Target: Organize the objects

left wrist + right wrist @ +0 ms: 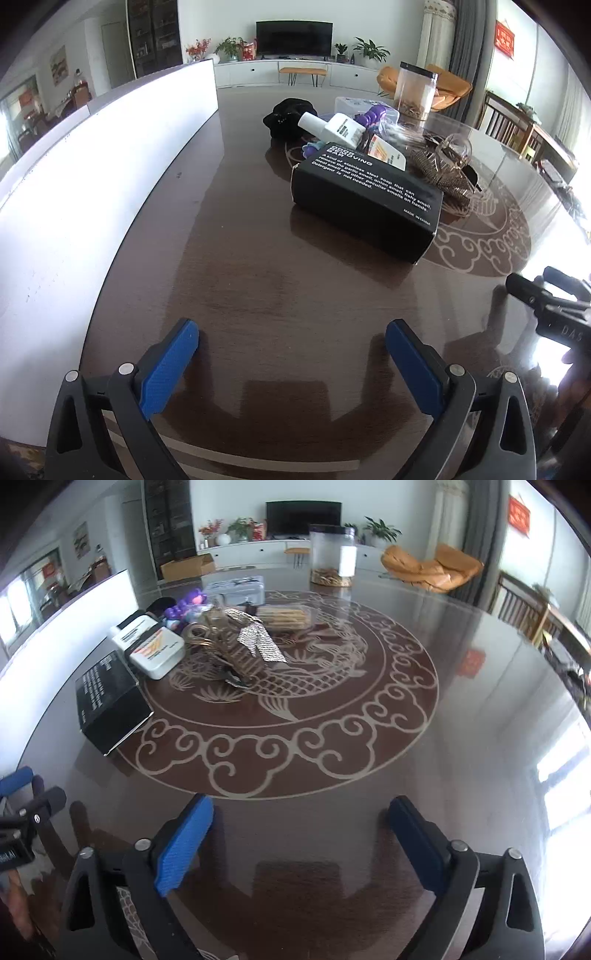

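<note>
One black box [365,199] printed "MADE IN CHINA", "stainless steel soap"

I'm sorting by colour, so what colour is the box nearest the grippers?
Black with white lettering: the box shows best in the left wrist view.

Plenty of bare tabletop [461,686] up front and right; black box [364,201] and clutter pile [236,642] blocking left-centre, white board [92,177] walling off left.
</note>
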Tool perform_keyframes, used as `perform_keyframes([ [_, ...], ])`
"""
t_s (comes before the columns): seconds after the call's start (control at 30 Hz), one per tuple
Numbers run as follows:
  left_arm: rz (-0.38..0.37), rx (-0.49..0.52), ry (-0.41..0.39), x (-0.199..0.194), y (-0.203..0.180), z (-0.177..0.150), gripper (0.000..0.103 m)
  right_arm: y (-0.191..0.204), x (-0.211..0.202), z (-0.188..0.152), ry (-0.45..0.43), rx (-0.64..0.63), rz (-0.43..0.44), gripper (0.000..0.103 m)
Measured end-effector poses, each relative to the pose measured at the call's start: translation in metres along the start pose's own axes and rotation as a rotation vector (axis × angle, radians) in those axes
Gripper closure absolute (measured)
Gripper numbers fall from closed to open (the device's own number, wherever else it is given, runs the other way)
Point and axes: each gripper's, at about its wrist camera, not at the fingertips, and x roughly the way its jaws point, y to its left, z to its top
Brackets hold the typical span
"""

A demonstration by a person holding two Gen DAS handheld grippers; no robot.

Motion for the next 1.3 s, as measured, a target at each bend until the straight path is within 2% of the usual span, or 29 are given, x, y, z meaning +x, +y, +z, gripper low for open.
perform_keyframes([
  [0.13,0.007,0.012,0.001,0.002,-0.001,0.000,0.000,0.001,0.006,-0.001,0.008,0.015,-0.016,0.000],
  [1.07,0.013,0.000,-0.009,0.007,-0.003,0.002,0.000,0.003,0.012,0.003,0.012,0.024,-0.030,0.000],
  [1.3,0.043,-0.040,-0.014,0.005,-0.004,-0.002,0.000,0.003,0.012,0.002,0.011,0.033,-0.034,0.000],
])
